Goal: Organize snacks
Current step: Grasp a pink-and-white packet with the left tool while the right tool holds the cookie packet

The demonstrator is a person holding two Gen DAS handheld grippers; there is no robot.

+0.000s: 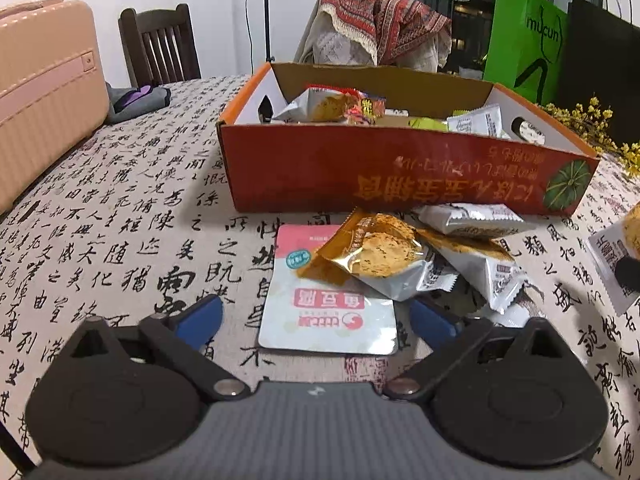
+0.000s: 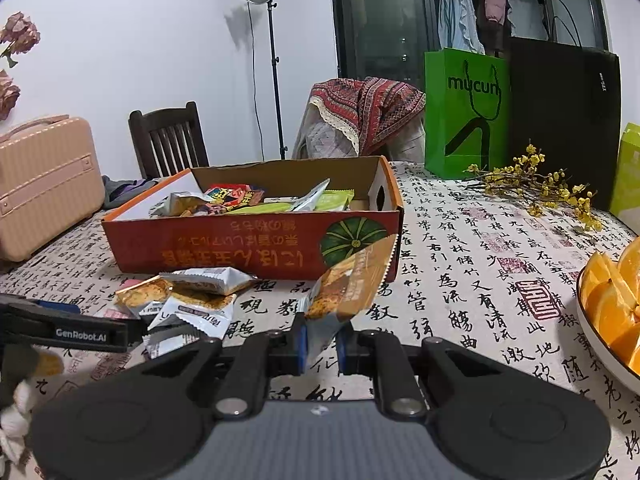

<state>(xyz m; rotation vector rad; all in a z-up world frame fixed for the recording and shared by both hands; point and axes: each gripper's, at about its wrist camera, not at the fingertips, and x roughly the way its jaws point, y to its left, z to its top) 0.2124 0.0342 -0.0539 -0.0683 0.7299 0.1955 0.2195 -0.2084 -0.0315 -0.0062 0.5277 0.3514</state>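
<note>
Calligraphy tablecloth (image 1: pixel 120 216), left hand-held gripper (image 1: pixel 316 318) spread around pink pouch (image 1: pixel 320 312), right hand-held gripper (image 2: pixel 322 346) pinching snack packet (image 2: pixel 352 284)

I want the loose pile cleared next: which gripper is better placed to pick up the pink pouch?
Left, probably. The left gripper is open, with the pink pouch lying between its fingers. The right gripper is shut on a snack packet.

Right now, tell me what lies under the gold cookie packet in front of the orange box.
The gold cookie packet overlaps a flat pink-and-white pouch and a silver packet. What else lies under it is covered.
</note>
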